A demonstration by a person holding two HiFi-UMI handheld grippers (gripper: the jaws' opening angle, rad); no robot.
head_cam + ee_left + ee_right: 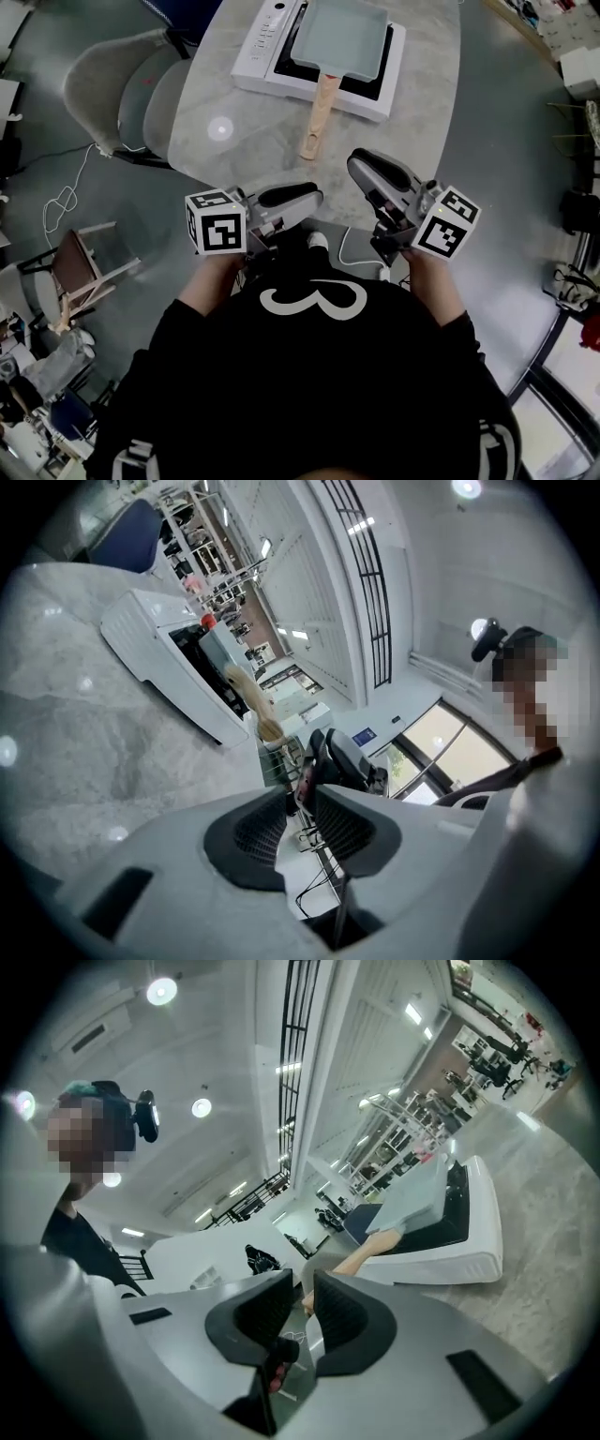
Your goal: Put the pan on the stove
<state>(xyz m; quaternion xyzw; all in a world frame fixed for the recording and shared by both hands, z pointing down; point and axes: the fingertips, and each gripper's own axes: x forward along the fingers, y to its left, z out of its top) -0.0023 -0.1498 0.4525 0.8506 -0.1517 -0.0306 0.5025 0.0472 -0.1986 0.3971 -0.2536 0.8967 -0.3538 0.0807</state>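
Note:
The grey rectangular pan [339, 39] sits on the white tabletop stove [260, 49] at the far side of the marble table [412, 112]. Its wooden handle [319, 108] sticks out toward me. Both grippers hover near my body, off the table's near edge. My left gripper [314, 199] and right gripper [361, 164] each show a narrow gap between the pads, with nothing in it. The left gripper view has the stove [155, 658] and handle [251, 697] well beyond its jaws [302, 799]. The right gripper view shows the pan [422, 1194] ahead of its jaws [305, 1288].
A grey upholstered chair [122, 84] stands at the table's left side. A small wooden stool [84, 272] and a white cable [66, 202] lie on the floor to the left. Shelving and equipment line the room's right edge [577, 56].

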